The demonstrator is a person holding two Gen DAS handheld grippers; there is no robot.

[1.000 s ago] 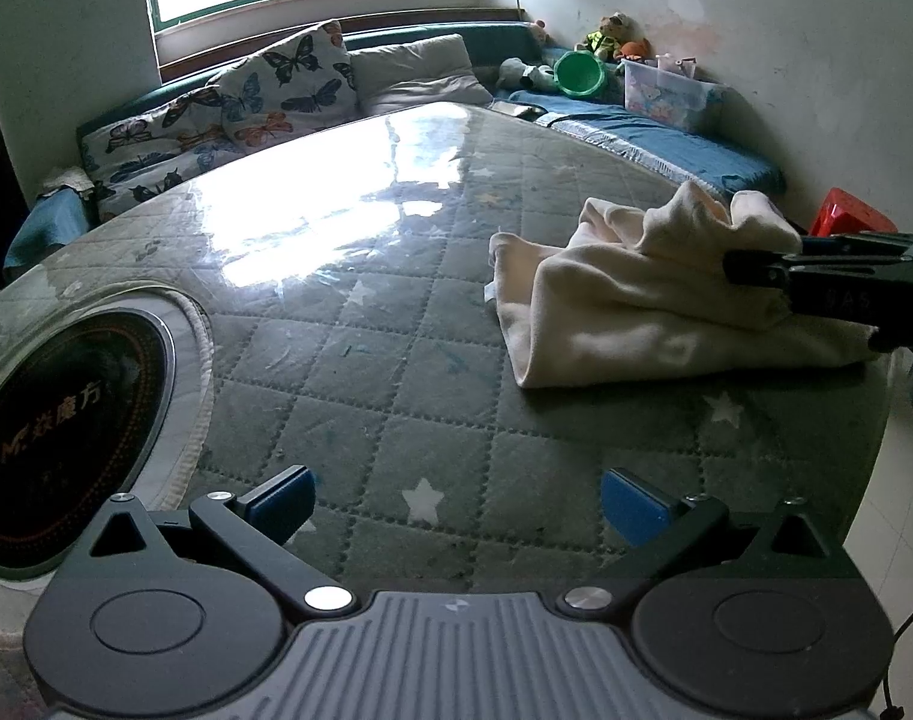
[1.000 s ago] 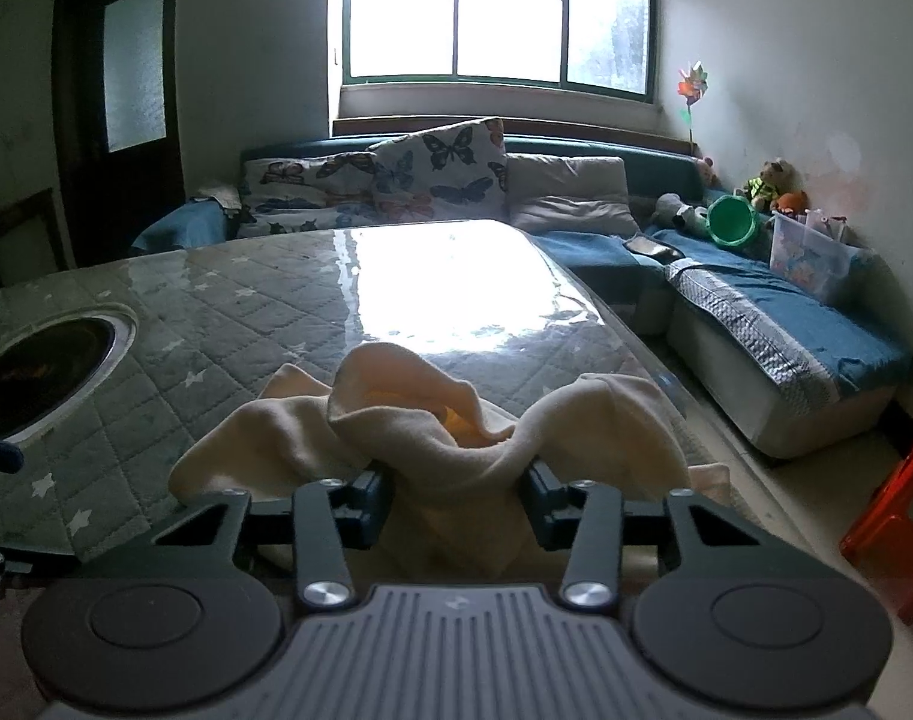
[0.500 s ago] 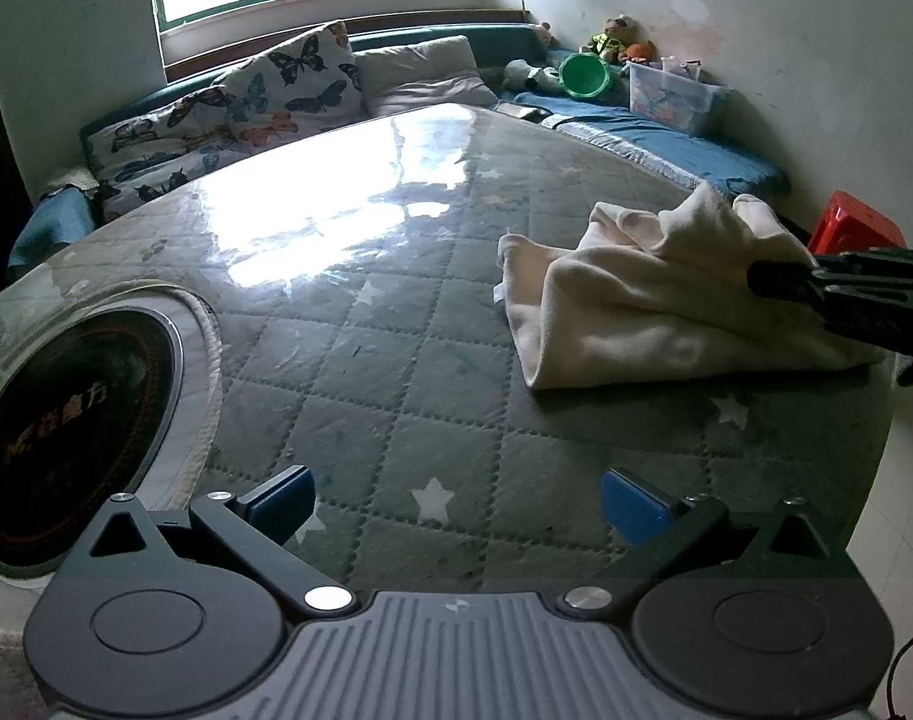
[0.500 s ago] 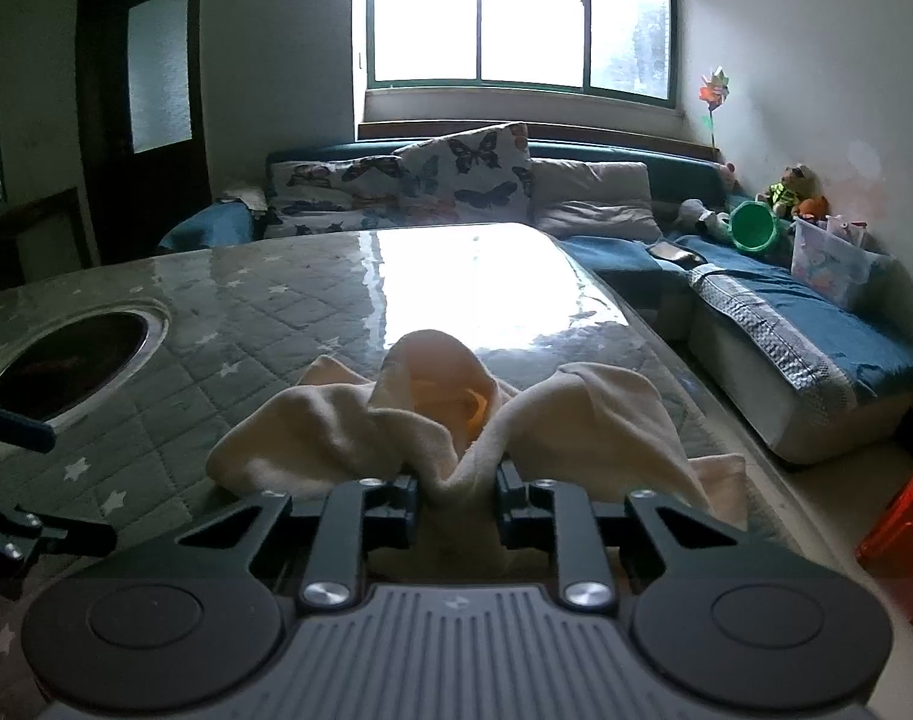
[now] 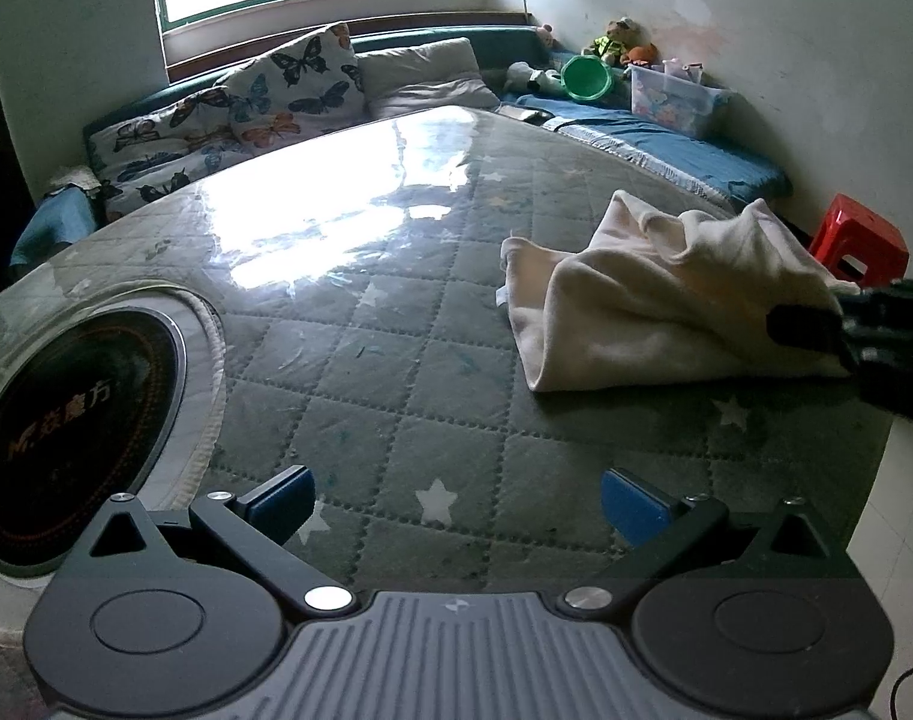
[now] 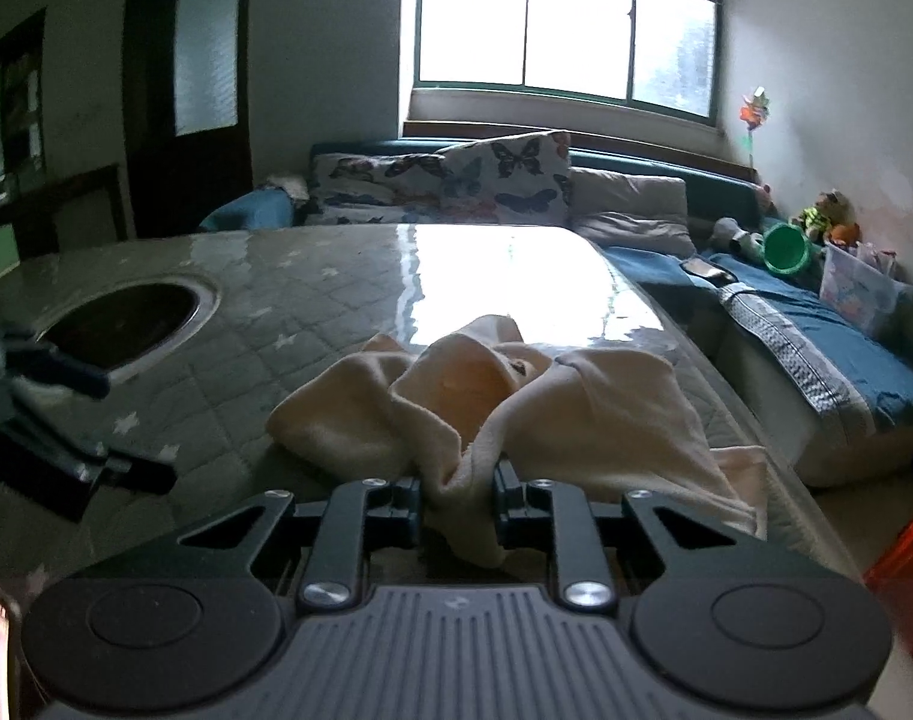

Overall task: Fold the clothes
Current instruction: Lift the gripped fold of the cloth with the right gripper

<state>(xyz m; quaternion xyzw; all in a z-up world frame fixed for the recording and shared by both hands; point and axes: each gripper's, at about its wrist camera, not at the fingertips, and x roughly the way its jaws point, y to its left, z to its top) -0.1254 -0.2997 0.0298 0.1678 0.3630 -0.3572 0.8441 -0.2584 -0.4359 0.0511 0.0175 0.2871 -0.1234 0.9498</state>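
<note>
Since a second ago the right gripper (image 6: 456, 495) has been closing its jaws, and they now pinch a bunched edge of the cream cloth (image 6: 486, 408), which has slid a little toward the desk's right edge. At far left a round dark hob (image 5: 66, 426) sits sunk in the quilted, star-patterned desk (image 5: 396, 312). The left gripper (image 5: 453, 498) hovers over bare desk, jaws wide apart, nothing between them. To its right the cloth lies crumpled near the desk's right edge, perhaps partly lifted at the pinched end. A red stool (image 5: 858, 237) stands beyond it.
</note>
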